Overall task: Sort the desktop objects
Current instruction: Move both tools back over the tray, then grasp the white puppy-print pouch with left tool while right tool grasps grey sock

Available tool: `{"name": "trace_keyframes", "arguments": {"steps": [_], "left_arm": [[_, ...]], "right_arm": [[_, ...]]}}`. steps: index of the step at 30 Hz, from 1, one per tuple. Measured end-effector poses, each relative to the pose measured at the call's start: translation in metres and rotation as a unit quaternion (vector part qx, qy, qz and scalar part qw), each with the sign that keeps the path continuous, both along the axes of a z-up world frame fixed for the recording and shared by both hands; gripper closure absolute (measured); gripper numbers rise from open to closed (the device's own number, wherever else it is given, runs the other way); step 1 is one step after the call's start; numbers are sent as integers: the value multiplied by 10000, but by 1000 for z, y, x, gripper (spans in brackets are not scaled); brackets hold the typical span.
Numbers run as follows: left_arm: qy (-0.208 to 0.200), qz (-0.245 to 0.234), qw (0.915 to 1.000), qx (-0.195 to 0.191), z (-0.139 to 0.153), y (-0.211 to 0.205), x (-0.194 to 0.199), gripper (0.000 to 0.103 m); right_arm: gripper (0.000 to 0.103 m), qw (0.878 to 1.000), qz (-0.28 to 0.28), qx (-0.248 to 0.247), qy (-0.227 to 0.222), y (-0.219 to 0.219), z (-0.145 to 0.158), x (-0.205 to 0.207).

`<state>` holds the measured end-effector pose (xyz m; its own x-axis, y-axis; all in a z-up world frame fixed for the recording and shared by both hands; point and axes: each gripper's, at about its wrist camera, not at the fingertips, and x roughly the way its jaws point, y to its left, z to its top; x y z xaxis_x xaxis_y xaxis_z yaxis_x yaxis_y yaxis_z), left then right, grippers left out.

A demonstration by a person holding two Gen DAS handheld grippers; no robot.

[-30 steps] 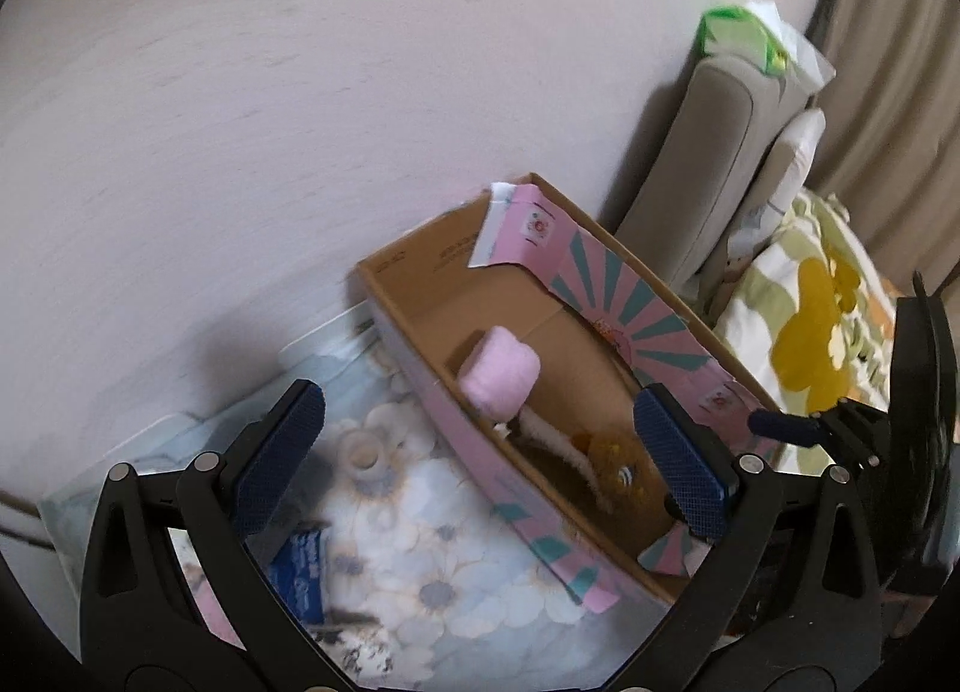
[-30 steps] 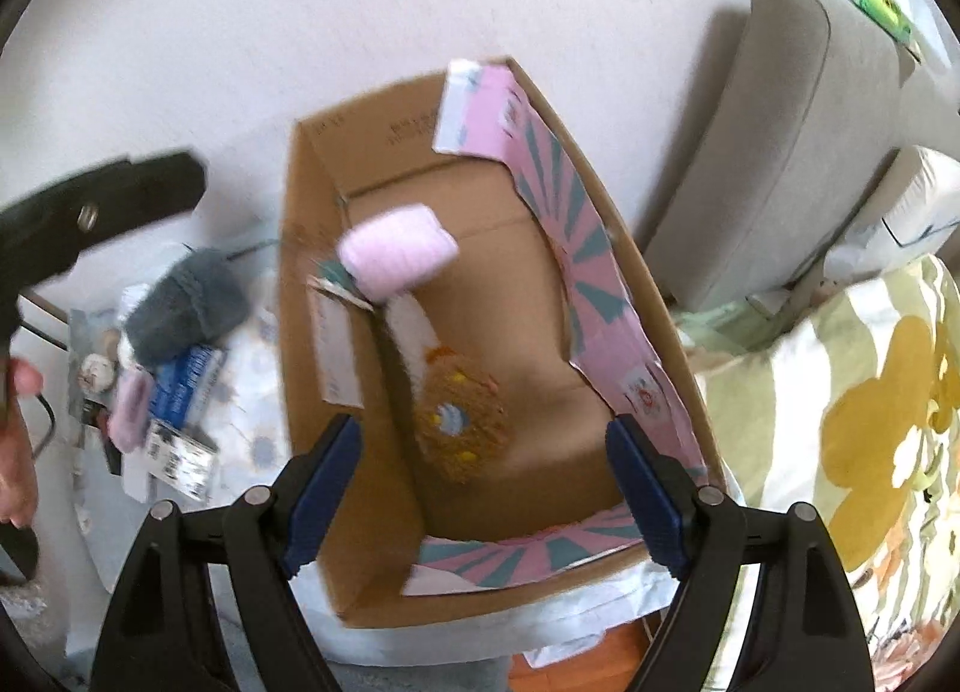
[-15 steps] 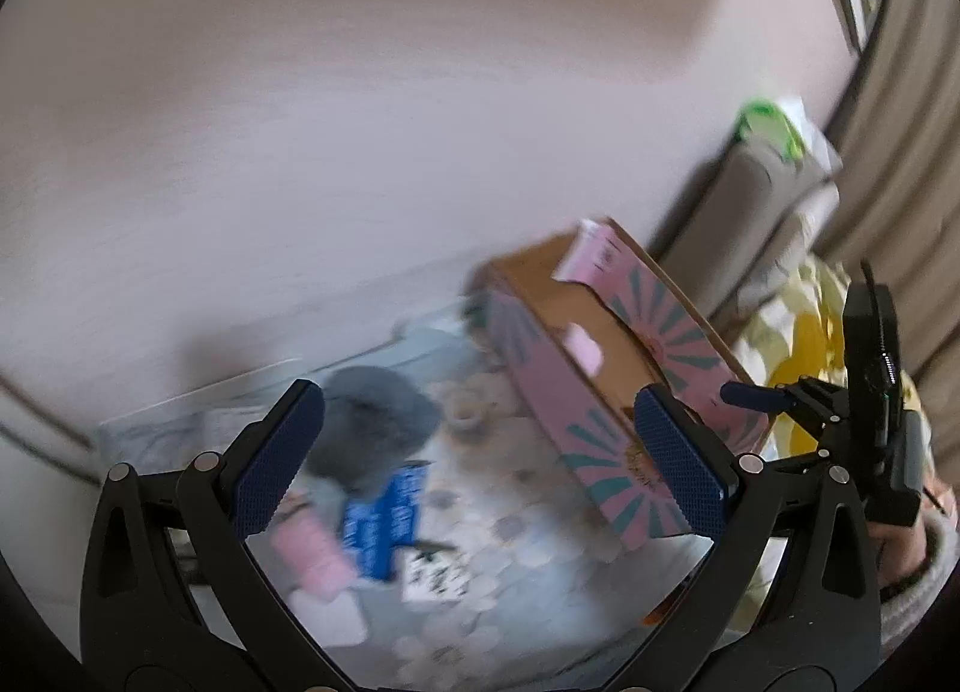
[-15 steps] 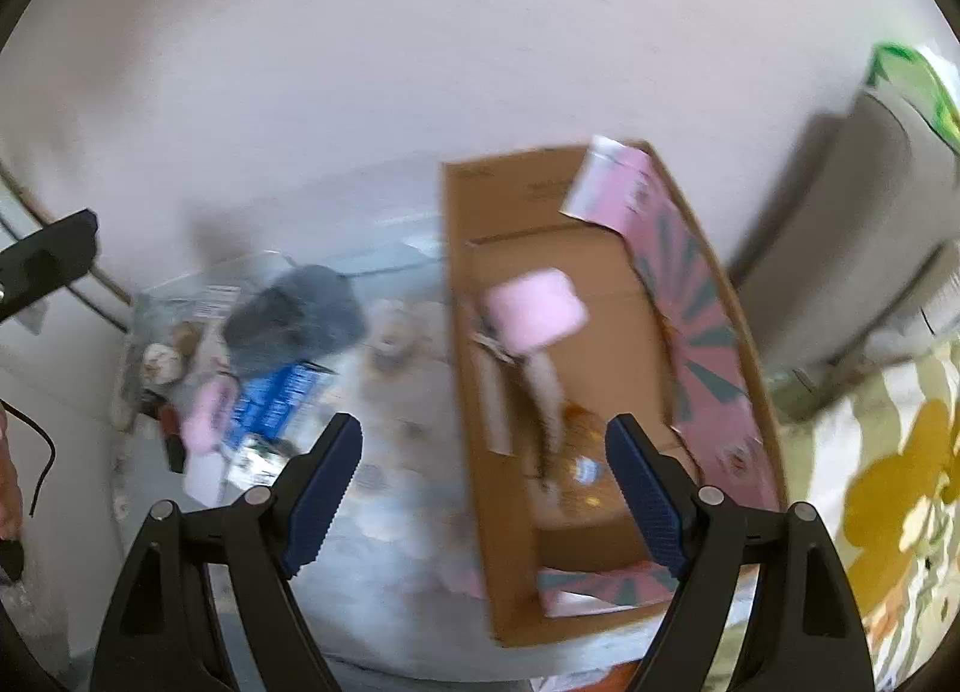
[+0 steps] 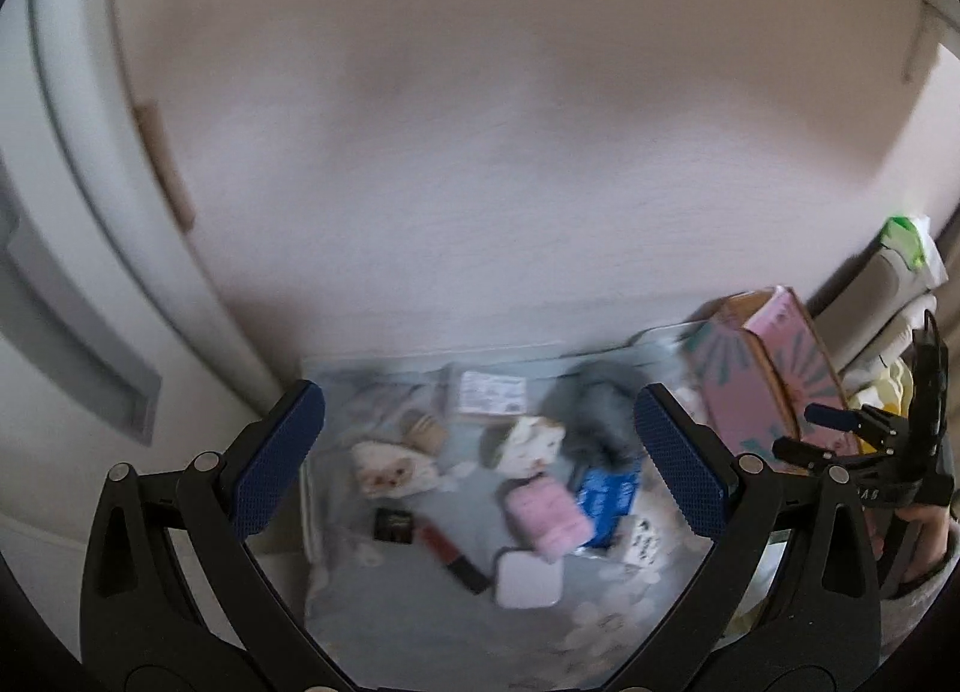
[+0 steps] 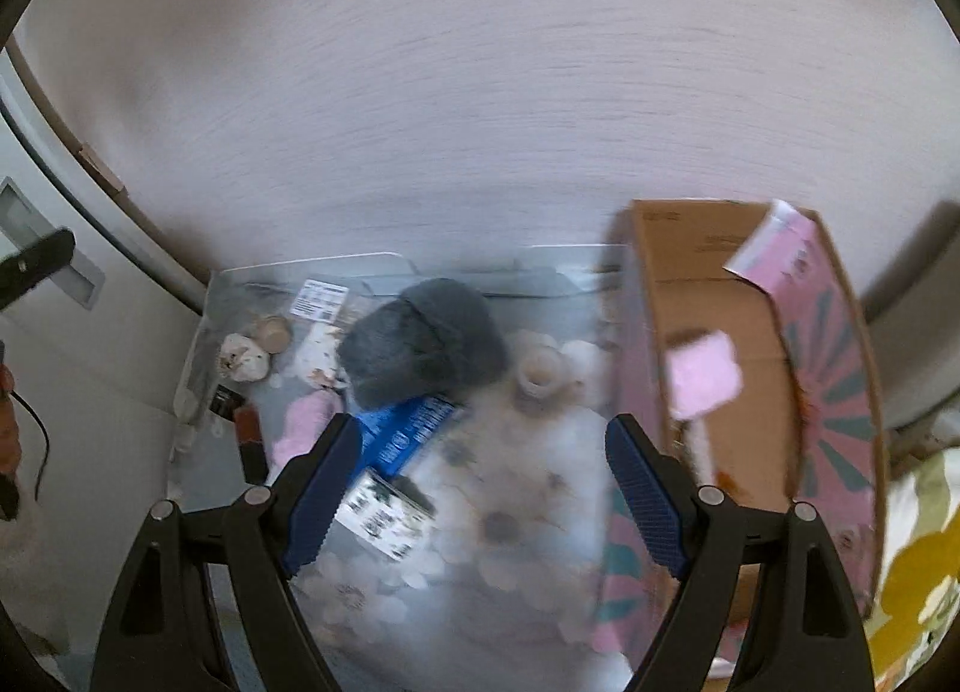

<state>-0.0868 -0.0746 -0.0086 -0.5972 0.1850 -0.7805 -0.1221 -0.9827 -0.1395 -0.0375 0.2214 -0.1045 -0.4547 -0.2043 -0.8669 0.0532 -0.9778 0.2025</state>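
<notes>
My left gripper (image 5: pixel 480 458) is open and empty, held above a cluster of small objects on the floral tablecloth (image 5: pixel 420 620): a pink soft item (image 5: pixel 546 515), a blue packet (image 5: pixel 606 497), a white square case (image 5: pixel 528 578) and a red stick (image 5: pixel 453 551). My right gripper (image 6: pixel 480 488) is open and empty above the cloth, between the blue packet (image 6: pixel 408 431) and the pink cardboard box (image 6: pixel 750 404). The box holds a pink roll (image 6: pixel 705 374). A grey fuzzy item (image 6: pixel 420 341) lies behind the packet.
A roll of tape (image 6: pixel 543 374) sits beside the box. A printed card box (image 6: pixel 384 512) lies by my right gripper's left finger. A wall stands behind the table, a white cabinet (image 5: pixel 72 332) to the left and a floral cushion (image 6: pixel 918 566) to the right.
Both grippers have swung left, away from the box and over the loose objects on the cloth. Both stay open and empty.
</notes>
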Motion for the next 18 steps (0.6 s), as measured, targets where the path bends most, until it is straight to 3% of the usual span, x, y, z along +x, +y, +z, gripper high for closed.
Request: {"name": "trace_keyframes", "arguments": {"steps": [4,8,13,18], "left_arm": [[-406,55,9991,-68,-41,-11,-3,1],[-969,155,9948,262,-94,-21,-10,2],[-1203,129,9926,109,-141,-14,-22,3],[-1501,164,9884,134,-178,-12,-36,7]], "right_arm": [[22,9997,183,-61,-144,-19,-16,-21],[22,9987,358,-31,-366,-41,-51,-50],[22,9965,441,-237,-664,-56,-84,-79],[22,9928,532,-68,-1074,-71,-118,-97]]}}
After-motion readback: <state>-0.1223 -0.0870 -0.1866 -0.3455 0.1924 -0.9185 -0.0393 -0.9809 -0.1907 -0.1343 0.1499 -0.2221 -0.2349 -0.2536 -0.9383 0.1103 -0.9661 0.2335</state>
